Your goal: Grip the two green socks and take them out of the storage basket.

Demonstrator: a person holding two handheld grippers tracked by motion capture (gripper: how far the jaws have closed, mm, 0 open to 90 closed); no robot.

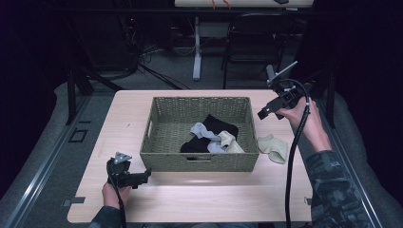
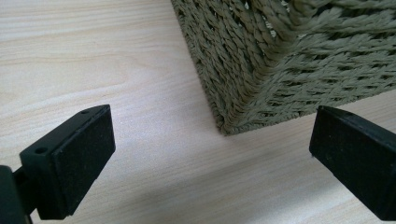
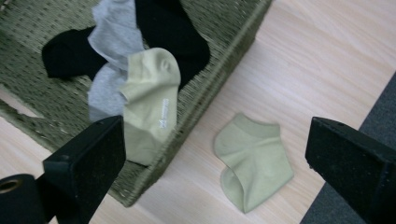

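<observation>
The right hand-held gripper (image 1: 264,113) hangs raised beside the basket (image 1: 199,161), empty and open (a sock (image 3: 252,161) lies below); the left hand-held gripper (image 1: 145,176), open, rests low on the desk (image 1: 190,199).

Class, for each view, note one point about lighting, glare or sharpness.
High view: room dark, a pale glare on the table before the basket. Left gripper view: evenly lit, weave sharp. Right gripper view: green sock slightly soft, near jaws blurred.

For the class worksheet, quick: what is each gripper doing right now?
Left gripper: open, empty, beside the woven olive wicker basket.
Right gripper: open, empty, raised above the pale green ankle sock on the table.
</observation>
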